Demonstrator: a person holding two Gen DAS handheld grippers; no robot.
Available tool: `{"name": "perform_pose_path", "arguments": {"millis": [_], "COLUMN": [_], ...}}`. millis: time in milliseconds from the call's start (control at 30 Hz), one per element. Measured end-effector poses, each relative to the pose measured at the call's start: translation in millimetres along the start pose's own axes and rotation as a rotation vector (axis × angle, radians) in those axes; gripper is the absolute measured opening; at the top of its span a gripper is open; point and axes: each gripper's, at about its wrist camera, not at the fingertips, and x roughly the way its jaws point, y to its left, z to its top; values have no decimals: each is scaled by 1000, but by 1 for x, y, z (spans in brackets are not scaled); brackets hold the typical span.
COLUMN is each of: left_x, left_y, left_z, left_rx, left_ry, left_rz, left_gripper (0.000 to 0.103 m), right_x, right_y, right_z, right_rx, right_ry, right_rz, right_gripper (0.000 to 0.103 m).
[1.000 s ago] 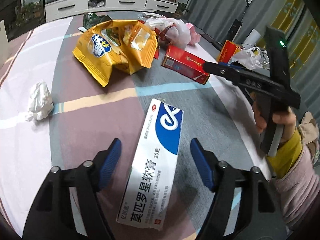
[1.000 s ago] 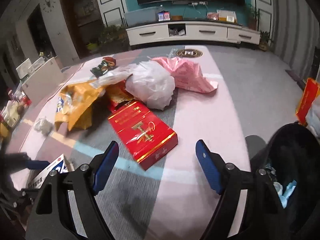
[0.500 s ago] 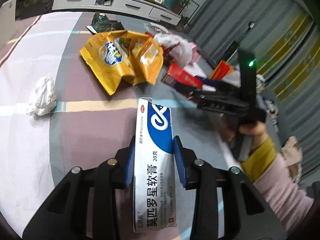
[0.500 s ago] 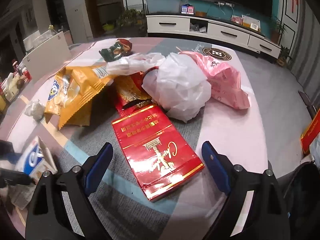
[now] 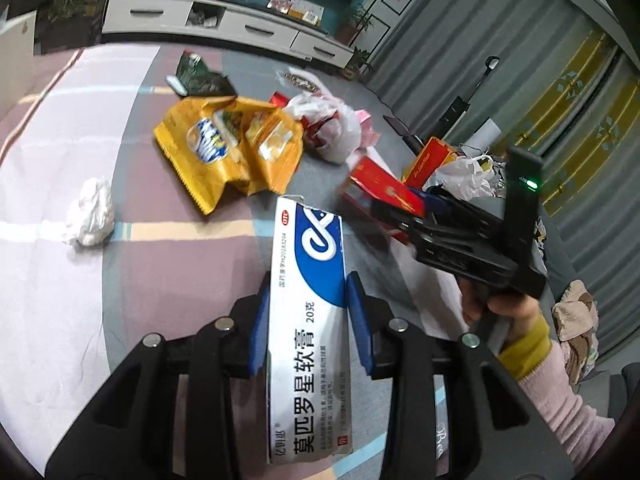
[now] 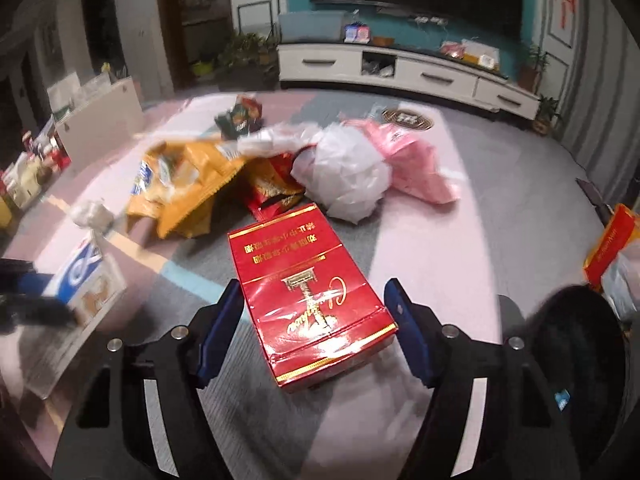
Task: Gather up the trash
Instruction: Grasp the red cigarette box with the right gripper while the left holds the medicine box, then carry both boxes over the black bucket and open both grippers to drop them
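Since a second ago the left hand-held gripper (image 5: 307,320) has clamped the white-and-blue ointment box (image 5: 308,320), printed "20克", and lifted it off the carpet (image 5: 60,280). The right hand-held gripper (image 6: 314,324) is closing around the red carton (image 6: 308,296) with gold script, pads not yet touching. A black bag (image 6: 580,344) sits right, contents unclear.

Bare rug (image 5: 80,320) lying open left of left gripper (image 5: 308,312), only crumpled white wad (image 5: 91,212) sitting there, well apart. Ahead, yellow snack bags (image 5: 232,152) blocking path, white plastic bag (image 6: 344,176) and pink bag (image 6: 416,172) crowding behind. Right gripper (image 6: 316,328) closing around red carton (image 6: 304,292), filling gap between pads. Clear pink rug stretching right of carton; black bin (image 6: 580,344) standing at right edge.
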Motion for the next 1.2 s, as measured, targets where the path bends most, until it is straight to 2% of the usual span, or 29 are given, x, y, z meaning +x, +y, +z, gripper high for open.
{"name": "perform_pose_path", "arguments": {"millis": [167, 267, 500, 800, 1000, 1200], "left_x": [1, 5, 19, 55, 102, 155], "left_y": [-24, -38, -79, -149, -185, -214], "left_z": [0, 0, 9, 35, 54, 61], "left_rx": [53, 85, 144, 240, 247, 247], "left_ry": [-26, -28, -26, -5, 66, 150], "left_rz": [49, 62, 47, 5, -42, -63], "left_gripper": [37, 37, 37, 37, 37, 37], "right_x": [-47, -73, -124, -136, -140, -137], "right_y": [-19, -30, -63, -126, -164, -197], "right_z": [-17, -29, -53, -72, -90, -110], "right_rx": [114, 178, 304, 487, 589, 711], "right_ry": [-52, -72, -170, -203, -201, -160], "right_rz": [-41, -94, -139, -190, -218, -255], "right_gripper": [71, 71, 71, 71, 71, 71]}}
